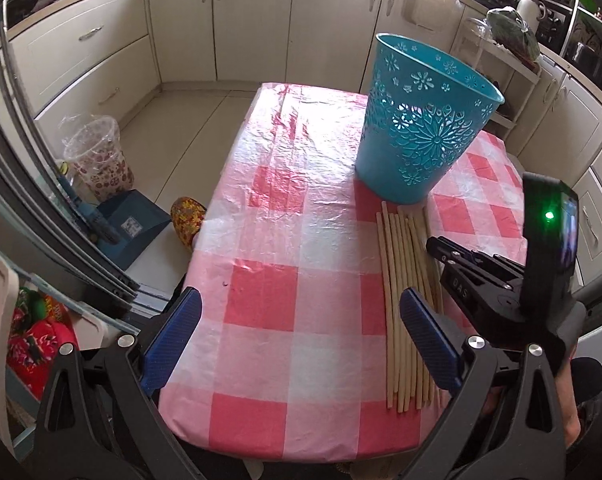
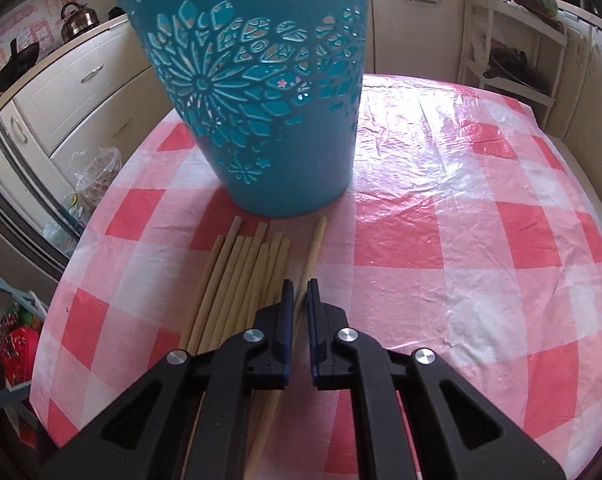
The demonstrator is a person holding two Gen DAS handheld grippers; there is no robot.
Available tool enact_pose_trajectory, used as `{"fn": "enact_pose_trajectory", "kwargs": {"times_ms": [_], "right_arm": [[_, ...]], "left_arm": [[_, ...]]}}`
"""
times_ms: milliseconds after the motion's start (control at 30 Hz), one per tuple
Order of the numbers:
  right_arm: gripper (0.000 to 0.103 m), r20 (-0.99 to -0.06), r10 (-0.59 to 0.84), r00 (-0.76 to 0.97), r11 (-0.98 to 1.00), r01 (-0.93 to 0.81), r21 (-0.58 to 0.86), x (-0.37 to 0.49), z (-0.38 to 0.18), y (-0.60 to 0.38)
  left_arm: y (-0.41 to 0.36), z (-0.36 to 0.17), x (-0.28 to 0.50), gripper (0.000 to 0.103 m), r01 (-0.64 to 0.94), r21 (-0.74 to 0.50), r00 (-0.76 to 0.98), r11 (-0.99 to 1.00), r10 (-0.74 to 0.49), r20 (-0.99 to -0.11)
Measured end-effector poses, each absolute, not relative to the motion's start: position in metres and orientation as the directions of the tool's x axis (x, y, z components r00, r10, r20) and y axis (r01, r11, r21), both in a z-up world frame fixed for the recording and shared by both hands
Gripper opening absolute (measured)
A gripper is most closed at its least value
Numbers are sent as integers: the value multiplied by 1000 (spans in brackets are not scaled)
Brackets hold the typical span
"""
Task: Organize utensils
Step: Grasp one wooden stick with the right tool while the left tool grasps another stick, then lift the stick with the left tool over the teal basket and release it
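A teal cut-out basket stands upright on the red-and-white checked table; it also shows in the right wrist view. Several wooden chopsticks lie side by side in front of the basket, also in the right wrist view. My left gripper is open and empty, above the table's near edge, left of the chopsticks. My right gripper is nearly shut around the rightmost chopstick, which runs between its jaws. The right gripper also shows in the left wrist view.
Cream kitchen cabinets ring the room. On the floor to the left are a clear plastic bin, a blue dustpan and a patterned slipper. A white shelf rack stands beyond the table's far right.
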State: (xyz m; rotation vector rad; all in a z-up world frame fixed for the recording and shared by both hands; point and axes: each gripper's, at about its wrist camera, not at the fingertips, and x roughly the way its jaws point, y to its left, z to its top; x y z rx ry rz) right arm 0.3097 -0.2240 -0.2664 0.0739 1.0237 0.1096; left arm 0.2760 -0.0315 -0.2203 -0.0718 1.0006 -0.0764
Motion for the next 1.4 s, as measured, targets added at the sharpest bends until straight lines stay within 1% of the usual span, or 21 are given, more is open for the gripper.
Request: {"fn": "enact_pose_trajectory", "kwargs": {"times_ms": [100, 167, 267, 333, 367, 433, 600, 667, 700, 767, 800, 833, 933, 1000, 1067, 1133, 1267, 1333, 1400], "right_arm": [[6, -858, 140, 494, 990, -96, 106, 304, -267, -237], [6, -864, 157, 479, 987, -93, 128, 303, -266, -252], [6, -862, 182, 473, 983, -76, 166, 296, -264, -270], [6, -855, 205, 476, 978, -67, 197, 293, -265, -278], [6, -853, 210, 478, 977, -65, 204, 293, -264, -279], [6, -849, 214, 484, 976, -63, 210, 293, -265, -279], [6, -843, 225, 490, 973, -67, 220, 292, -265, -280], [6, -841, 228, 491, 972, -69, 224, 292, -265, -281], [6, -840, 229, 491, 972, -69, 224, 292, -265, -281], [6, -840, 228, 493, 973, -73, 221, 291, -265, -280], [6, -839, 225, 495, 973, -76, 216, 291, -265, -278], [6, -839, 223, 496, 974, -78, 212, 291, -265, -277], [6, -836, 226, 501, 973, -76, 217, 291, -266, -275], [6, -833, 237, 500, 969, -66, 236, 292, -267, -277], [6, -830, 252, 497, 964, -55, 260, 291, -267, -280], [6, -828, 265, 493, 959, -43, 281, 291, -267, -284], [9, -827, 264, 496, 958, -35, 285, 289, -266, -285], [10, -825, 265, 500, 958, -34, 286, 289, -265, -285], [10, -822, 267, 503, 956, -33, 290, 289, -266, -286]], "left_arm": [[-52, -236, 298, 95, 72, -86, 515, 994, -111, -850], [-64, -245, 311, 92, 85, -69, 504, 994, -103, -857], [-78, -260, 328, 85, 93, -42, 486, 995, -82, -870], [-85, -269, 337, 79, 93, -34, 468, 995, -73, -881], [-87, -274, 341, 78, 93, -26, 459, 995, -66, -886], [-91, -282, 348, 72, 89, -8, 441, 996, -46, -896], [-99, -288, 353, 70, 92, 23, 444, 995, -20, -896], [-101, -287, 354, 65, 102, 20, 447, 995, -28, -894], [-103, -286, 355, 59, 110, 20, 447, 994, -31, -894], [-107, -283, 355, 34, 147, 12, 448, 989, -56, -892], [-108, -282, 355, 8, 173, 0, 442, 985, -78, -894], [-110, -281, 355, 5, 196, -21, 426, 980, -105, -899], [-103, -276, 350, 4, 212, -67, 401, 975, -149, -904], [-89, -260, 341, 4, 196, -122, 412, 973, -195, -890], [-73, -226, 328, 4, 191, -182, 468, 965, -252, -847], [-59, -179, 316, 4, 209, -225, 561, 952, -305, -769], [-47, -86, 315, 4, 262, -264, 753, 928, -368, -546], [-53, -55, 323, 4, 277, -262, 822, 925, -369, -434], [-65, -39, 339, 4, 287, -269, 865, 919, -369, -339]]}}
